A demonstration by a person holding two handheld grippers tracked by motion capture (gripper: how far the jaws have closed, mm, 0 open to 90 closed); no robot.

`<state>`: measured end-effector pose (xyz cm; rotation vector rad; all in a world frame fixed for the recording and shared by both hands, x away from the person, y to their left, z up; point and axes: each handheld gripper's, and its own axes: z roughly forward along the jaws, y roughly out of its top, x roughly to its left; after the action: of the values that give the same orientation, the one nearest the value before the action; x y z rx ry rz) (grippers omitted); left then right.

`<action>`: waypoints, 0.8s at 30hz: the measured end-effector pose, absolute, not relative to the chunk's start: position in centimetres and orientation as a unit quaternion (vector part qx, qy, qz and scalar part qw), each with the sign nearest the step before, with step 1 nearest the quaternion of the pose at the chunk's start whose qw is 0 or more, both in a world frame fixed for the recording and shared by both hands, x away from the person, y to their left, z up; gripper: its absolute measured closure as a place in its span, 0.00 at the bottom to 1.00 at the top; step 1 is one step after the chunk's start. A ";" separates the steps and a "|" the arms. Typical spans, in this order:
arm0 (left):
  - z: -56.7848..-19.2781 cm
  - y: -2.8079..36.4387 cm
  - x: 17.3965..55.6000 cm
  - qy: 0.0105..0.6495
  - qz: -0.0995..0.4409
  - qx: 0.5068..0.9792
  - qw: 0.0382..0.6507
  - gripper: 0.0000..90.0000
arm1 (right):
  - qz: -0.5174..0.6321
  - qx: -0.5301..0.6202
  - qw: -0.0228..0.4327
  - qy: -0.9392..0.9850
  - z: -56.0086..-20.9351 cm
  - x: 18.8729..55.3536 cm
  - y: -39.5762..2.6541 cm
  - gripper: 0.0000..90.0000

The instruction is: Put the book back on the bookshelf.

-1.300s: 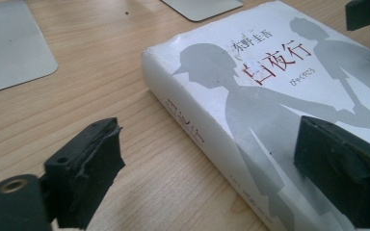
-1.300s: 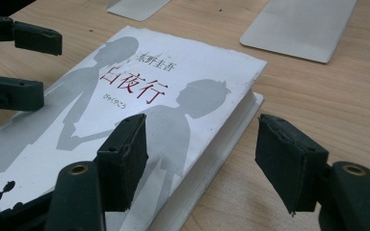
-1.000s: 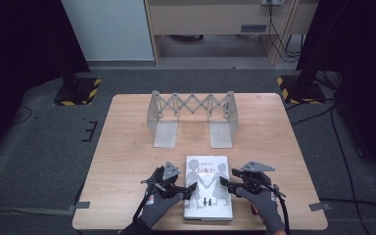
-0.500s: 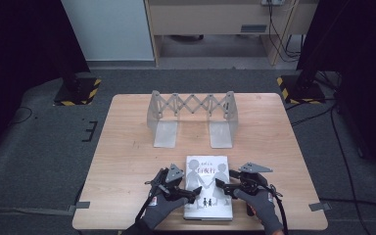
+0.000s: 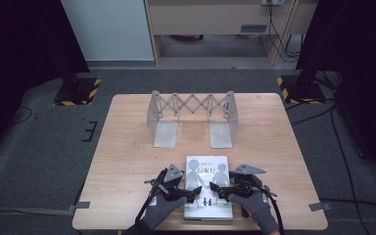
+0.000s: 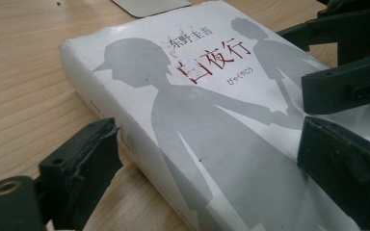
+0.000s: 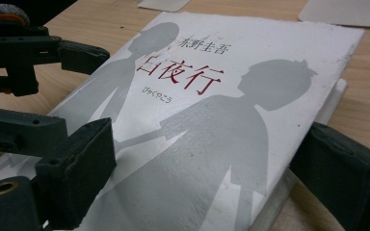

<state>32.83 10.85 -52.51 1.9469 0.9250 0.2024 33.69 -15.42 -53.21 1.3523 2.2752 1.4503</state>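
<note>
Both tools, left tool and right tool, spread, jaws just widening, over book. Straddle each long edge squarely before you squeeze; lift level toward far bookstand.

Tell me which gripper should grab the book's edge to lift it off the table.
Probably left. The left gripper straddles the spine of the book, one jaw beside it, one over the cover, and its jaws have just been closing. On the right gripper they have just been opening.

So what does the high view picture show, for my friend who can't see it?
A thick white book with grey silhouettes lies flat at the near edge of a light wooden table. Two gloved hands hold the left gripper and right gripper over it, jaws open. A folding grey metal book rack stands behind.
</note>
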 end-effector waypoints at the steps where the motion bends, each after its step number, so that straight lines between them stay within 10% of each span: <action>1: -52.5 10.9 32.8 0.378 0.081 0.794 0.469 0.13 | 0.480 0.450 0.063 0.750 -53.2 33.7 -15.5 0.13; 10: -51.9 11.8 32.8 0.381 0.093 0.792 0.468 0.35 | 0.483 0.454 0.053 0.747 -53.0 33.9 -16.1 0.23; 24: -51.9 12.6 32.9 0.387 0.122 0.787 0.465 0.22 | 0.500 0.439 0.082 0.742 -51.7 33.9 -16.9 0.41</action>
<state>32.91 12.61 -51.89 1.9317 0.9499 0.2995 33.89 -16.92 -51.73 1.3105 2.2159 1.4947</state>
